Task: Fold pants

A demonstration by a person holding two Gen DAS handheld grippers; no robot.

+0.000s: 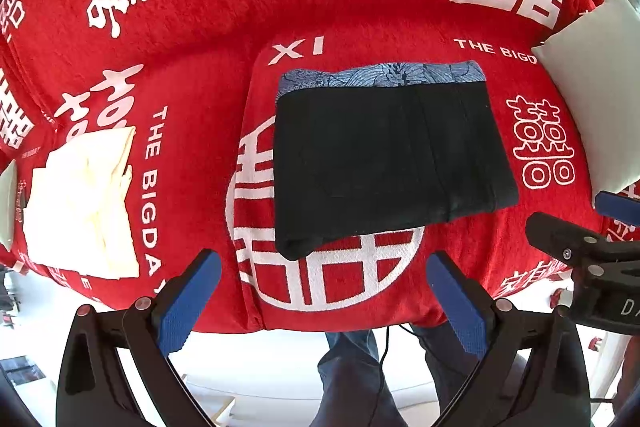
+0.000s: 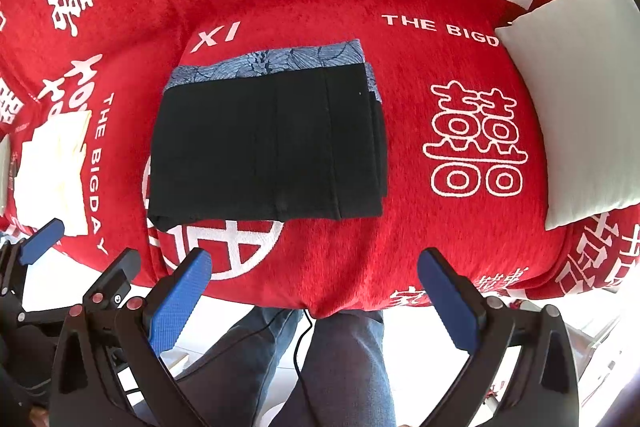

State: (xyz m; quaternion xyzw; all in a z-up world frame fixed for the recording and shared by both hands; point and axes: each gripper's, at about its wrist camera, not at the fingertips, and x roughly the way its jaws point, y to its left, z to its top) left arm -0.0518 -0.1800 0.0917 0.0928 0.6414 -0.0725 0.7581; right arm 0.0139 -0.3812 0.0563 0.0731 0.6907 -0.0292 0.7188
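Nearest the cameras, both tools are seen held out over the front edge of the red cover [image 1: 192, 75], above the person's legs [image 2: 344, 355]. The left hand-held gripper [image 1: 324, 291] is spread wide and nothing is held in it; the right hand-held gripper [image 2: 314, 291] is likewise spread wide and empty. Just beyond them, the pants [image 1: 384, 155] are laid flat on the cover as a compact black rectangle, its long axis running left to right, with a blue patterned band [image 1: 380, 77] exposed along the far edge. The pants lie straight ahead of the left hand-held gripper and ahead-left of the right one, so the left is judged nearer. The fold appears largely done. A cream cloth [image 1: 84, 203] is seen to the left and a pale cushion [image 2: 576, 99] farther right.
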